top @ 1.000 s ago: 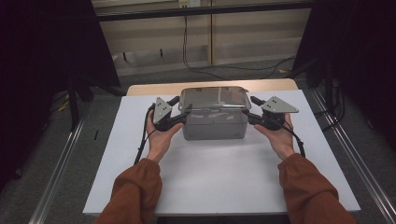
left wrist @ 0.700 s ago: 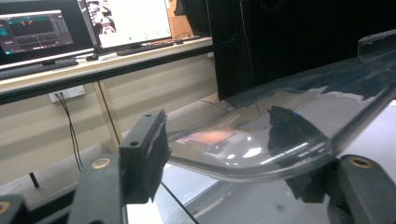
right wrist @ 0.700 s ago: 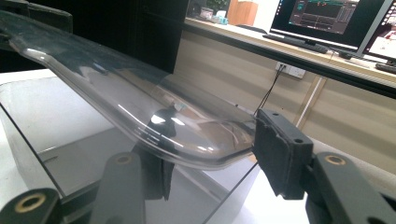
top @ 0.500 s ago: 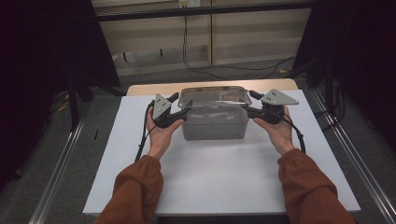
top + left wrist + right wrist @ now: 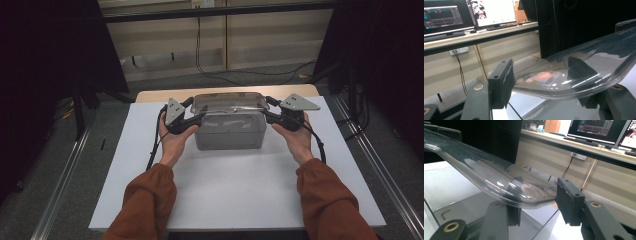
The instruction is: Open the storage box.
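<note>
Lid (image 5: 230, 102): clear plastic, above the clear box (image 5: 230, 131), table centre; long axis 9-to-3 o'clock.
Left gripper (image 5: 196, 118): pinching lid's 9 o'clock end.
Right gripper (image 5: 266, 114): pinching its 3 o'clock end.
Nearness: equal.

Dim, soft overhead light; dark surrounds; glare streaks on clear lid (image 5: 579, 75); foreground blurred.
</note>
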Demonstrator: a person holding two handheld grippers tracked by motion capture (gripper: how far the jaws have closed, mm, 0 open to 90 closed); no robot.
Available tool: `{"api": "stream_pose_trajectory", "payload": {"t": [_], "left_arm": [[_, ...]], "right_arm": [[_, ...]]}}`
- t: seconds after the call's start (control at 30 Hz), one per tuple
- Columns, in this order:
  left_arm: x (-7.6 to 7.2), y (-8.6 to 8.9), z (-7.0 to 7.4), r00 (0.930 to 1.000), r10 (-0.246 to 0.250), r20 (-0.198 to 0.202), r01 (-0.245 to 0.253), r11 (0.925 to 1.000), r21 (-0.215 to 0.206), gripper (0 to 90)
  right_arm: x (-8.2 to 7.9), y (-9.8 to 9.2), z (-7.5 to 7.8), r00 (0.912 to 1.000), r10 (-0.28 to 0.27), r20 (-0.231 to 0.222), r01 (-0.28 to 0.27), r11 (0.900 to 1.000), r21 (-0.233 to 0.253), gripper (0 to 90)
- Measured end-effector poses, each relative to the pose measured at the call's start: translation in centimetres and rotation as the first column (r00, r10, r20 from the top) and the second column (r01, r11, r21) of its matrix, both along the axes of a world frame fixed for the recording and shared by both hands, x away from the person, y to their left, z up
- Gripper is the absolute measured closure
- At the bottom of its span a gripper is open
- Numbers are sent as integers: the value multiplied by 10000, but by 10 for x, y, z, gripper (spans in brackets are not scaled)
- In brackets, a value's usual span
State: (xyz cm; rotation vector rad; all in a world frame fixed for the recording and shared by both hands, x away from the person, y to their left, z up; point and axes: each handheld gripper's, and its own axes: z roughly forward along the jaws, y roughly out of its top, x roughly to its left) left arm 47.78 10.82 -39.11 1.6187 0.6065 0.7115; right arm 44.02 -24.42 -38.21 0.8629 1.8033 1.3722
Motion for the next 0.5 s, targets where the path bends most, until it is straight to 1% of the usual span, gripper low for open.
{"api": "stream_pose_trajectory", "payload": {"t": [0.07,0.23,0.3,0.37,0.43,0.5], "left_arm": [[1,0,2,10000,43,23,-43,10000,-2,380],[6,1,8,9998,170,41,-169,9998,-142,383],[7,1,8,9999,122,67,-120,9997,-235,385],[9,1,9,9998,142,173,-141,9999,-70,405],[10,1,9,9998,168,130,-166,9997,-151,410],[12,1,9,9995,263,151,-261,9996,-128,411]], "right_arm": [[2,0,3,10000,40,-34,-40,10000,8,568],[6,1,9,10000,-4,87,3,10000,92,576],[8,0,9,9999,-17,100,15,9998,222,576],[9,1,10,9998,-85,176,81,9997,227,577],[10,2,11,9998,-57,169,53,9998,208,577],[11,2,12,9998,-53,213,49,9998,177,578]]}}
